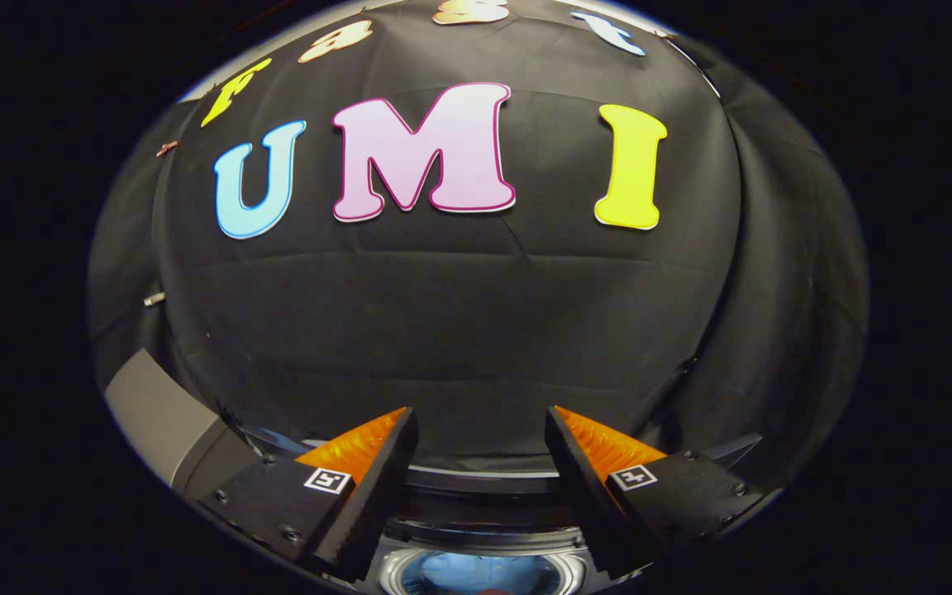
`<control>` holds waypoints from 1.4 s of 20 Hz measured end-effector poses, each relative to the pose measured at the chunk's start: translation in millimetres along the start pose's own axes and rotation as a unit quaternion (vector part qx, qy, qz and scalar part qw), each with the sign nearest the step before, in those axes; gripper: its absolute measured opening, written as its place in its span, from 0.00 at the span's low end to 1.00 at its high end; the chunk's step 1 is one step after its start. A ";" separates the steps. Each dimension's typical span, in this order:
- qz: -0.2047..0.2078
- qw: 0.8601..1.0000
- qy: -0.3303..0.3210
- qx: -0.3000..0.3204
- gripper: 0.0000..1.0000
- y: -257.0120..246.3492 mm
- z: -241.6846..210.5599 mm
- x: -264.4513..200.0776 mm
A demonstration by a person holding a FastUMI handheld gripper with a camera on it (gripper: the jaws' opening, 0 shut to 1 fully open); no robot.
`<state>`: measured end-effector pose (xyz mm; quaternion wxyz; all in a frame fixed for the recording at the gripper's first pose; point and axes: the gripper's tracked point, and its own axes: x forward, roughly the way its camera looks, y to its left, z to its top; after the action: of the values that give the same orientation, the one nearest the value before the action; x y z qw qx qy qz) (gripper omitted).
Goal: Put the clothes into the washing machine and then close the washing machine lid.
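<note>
My gripper is open, its two fingers spread wide with nothing between them. Below and between the fingers I look down into the washing machine's round drum opening, where something pale blue lies inside. The machine's dark rim curves just beyond the fingertips. A grey panel of the machine runs off to the left of the left finger. I cannot make out the lid from here.
The booth's black cloth wall stands close behind the machine and wraps round both sides.
</note>
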<state>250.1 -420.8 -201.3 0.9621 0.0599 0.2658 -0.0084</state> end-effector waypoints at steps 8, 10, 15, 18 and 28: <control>-0.022 0.999 -0.026 -0.019 1.00 -3.4 -1.0 -11.5; -0.023 0.999 -0.027 -0.019 1.00 -2.4 -0.6 -16.1; -0.019 1.000 -0.012 -0.018 1.00 -1.0 -10.8 -33.9; -0.024 1.000 -0.007 -0.017 1.00 -2.1 -18.5 -48.1; -0.045 0.998 -0.029 -0.020 1.00 0.8 -30.2 -73.5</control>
<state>171.6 -417.6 -189.3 0.9690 0.0289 0.2408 -0.0480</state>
